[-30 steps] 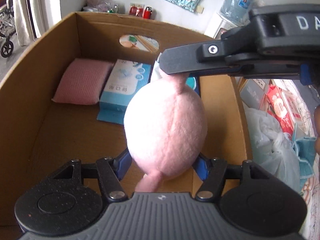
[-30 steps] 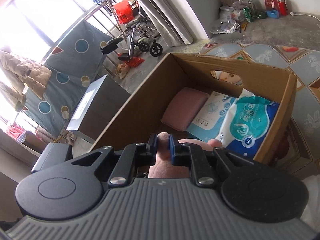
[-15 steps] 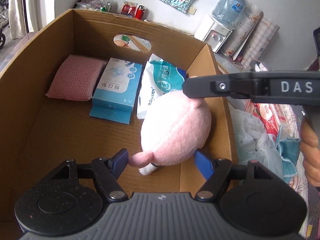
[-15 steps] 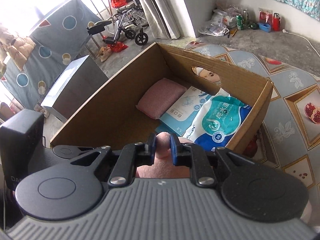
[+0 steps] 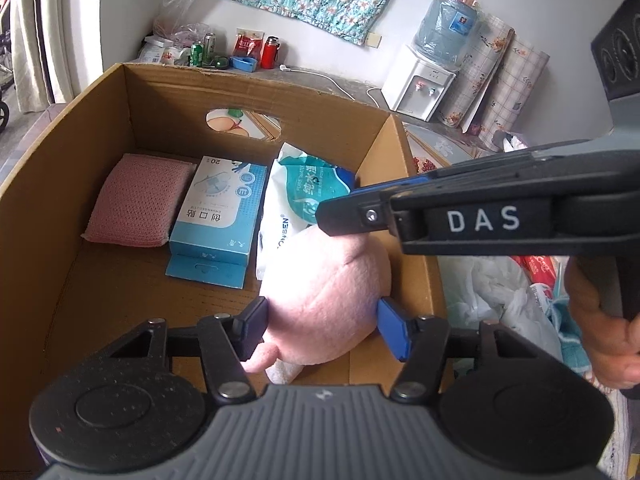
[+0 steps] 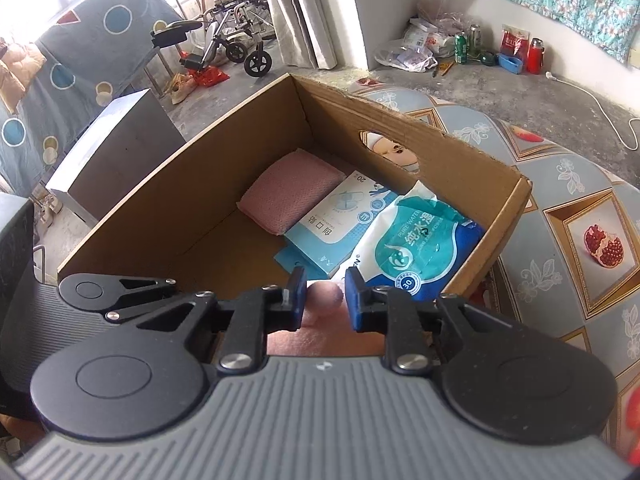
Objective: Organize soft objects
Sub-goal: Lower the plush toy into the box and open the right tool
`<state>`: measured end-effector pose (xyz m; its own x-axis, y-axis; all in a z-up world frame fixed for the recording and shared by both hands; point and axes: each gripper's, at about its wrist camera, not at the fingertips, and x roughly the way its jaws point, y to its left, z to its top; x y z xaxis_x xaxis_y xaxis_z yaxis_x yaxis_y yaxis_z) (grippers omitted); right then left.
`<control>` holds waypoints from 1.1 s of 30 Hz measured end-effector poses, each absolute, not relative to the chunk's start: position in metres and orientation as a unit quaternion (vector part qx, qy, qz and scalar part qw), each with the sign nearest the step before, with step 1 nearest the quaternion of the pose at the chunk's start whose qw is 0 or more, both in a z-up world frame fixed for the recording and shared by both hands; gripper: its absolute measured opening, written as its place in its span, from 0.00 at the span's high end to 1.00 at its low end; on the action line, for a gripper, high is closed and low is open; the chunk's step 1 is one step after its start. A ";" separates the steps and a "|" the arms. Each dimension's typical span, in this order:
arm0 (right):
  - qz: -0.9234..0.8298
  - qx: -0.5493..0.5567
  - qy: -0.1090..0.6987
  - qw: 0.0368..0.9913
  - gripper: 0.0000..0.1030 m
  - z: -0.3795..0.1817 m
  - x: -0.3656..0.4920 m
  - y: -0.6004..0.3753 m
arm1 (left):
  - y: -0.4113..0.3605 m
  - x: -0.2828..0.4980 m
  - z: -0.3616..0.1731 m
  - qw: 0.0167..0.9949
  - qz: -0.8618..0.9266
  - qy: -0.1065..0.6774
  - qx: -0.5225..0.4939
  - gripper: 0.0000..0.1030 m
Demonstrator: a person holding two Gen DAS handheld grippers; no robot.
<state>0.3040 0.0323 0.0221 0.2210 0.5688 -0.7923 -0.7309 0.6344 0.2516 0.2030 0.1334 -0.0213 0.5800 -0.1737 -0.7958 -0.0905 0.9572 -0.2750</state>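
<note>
Since a second ago my left gripper (image 5: 322, 326) has been closing, its pads now pressing the fuzzy, rounded pink plush toy (image 5: 324, 284) at five o'clock in the corrugated cardboard box (image 5: 60, 184); my right gripper (image 6: 325, 300) has been opening, released around a pink nub.

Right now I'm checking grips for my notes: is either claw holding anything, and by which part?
The left claw squeezes the pink plush toy by its round body. The right claw has just been opening, the toy's nub loose between its fingers.
</note>
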 end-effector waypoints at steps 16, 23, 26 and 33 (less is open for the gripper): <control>0.420 -0.108 0.489 0.757 0.80 -0.010 0.311 0.066 | 0.137 0.208 -0.042 0.843 -0.017 0.503 -0.188 0.44; 0.420 -0.051 0.489 0.763 0.64 0.009 0.312 0.043 | 0.147 0.200 -0.039 0.840 -0.024 0.501 -0.207 0.34; 0.414 -0.031 0.473 0.777 0.51 0.022 0.309 0.028 | 0.150 0.196 -0.035 0.844 -0.017 0.493 -0.209 0.32; 0.402 0.013 0.439 0.803 0.42 0.058 0.293 -0.012 | 0.148 0.179 -0.014 0.866 -0.010 0.462 -0.189 0.23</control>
